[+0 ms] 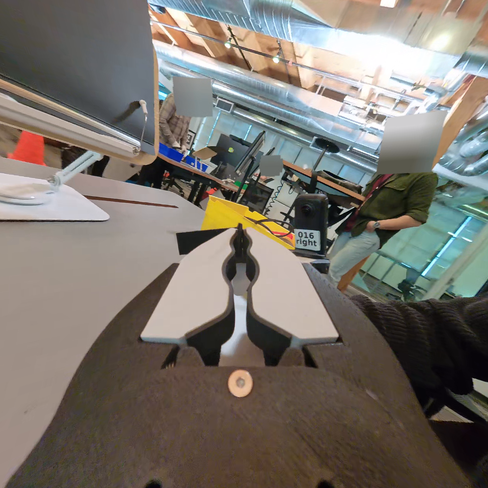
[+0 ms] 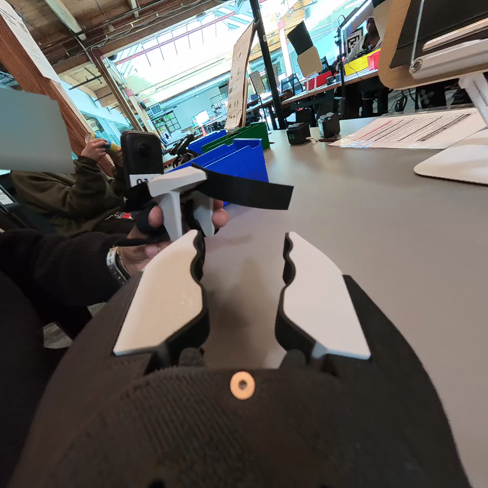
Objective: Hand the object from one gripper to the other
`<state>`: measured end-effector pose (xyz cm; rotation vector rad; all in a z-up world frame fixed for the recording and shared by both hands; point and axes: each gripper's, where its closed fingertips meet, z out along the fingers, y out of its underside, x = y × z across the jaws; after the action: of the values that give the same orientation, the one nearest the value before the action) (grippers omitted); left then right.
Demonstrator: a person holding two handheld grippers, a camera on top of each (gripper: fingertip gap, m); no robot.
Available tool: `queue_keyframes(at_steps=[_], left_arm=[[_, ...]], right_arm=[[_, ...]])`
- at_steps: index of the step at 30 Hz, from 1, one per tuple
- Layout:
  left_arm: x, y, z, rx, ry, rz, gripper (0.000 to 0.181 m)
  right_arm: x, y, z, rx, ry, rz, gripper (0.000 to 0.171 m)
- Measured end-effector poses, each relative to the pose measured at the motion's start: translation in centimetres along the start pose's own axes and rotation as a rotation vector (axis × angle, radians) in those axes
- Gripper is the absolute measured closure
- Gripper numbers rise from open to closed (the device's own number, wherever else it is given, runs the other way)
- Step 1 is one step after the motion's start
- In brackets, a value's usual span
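A thin flat black strip [image 2: 248, 192] is pinched in my left gripper [image 1: 239, 232], whose white fingers [image 1: 208, 285] are closed together. In the left wrist view one end of the strip [image 1: 196, 239] sticks out to the left of the fingertips. In the right wrist view the left gripper [image 2: 200, 174] holds the strip level above the grey table [image 2: 369, 237], ahead and left of my right gripper [image 2: 243, 237]. The right gripper is open and empty, its fingers [image 2: 169, 290] wide apart, just below and short of the strip.
A yellow bin [image 1: 227, 214] stands behind the strip. Blue [image 2: 237, 161] and green [image 2: 245, 134] bins sit at the table's far side. A white monitor base [image 2: 454, 163] and a printed sheet [image 2: 406, 132] lie to the right. People stand and sit nearby. My right fingertips sit around 5 cm from my left ones.
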<state>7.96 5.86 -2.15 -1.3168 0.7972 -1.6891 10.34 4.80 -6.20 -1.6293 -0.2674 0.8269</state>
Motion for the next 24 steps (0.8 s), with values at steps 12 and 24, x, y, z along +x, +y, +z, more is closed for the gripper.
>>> queue_keyframes(at_steps=[12,24], left_arm=[[2.6,2.4,0.7,-0.103,0.177,-0.117,0.18],[2.9,2.5,0.6,-0.113,0.226,-0.177,0.18]], right_arm=[[-1.5,-0.4,-0.1,0.031,-0.123,0.098,0.141],[-1.1,-1.2,-0.4,0.107,-0.151,0.194,0.107]])
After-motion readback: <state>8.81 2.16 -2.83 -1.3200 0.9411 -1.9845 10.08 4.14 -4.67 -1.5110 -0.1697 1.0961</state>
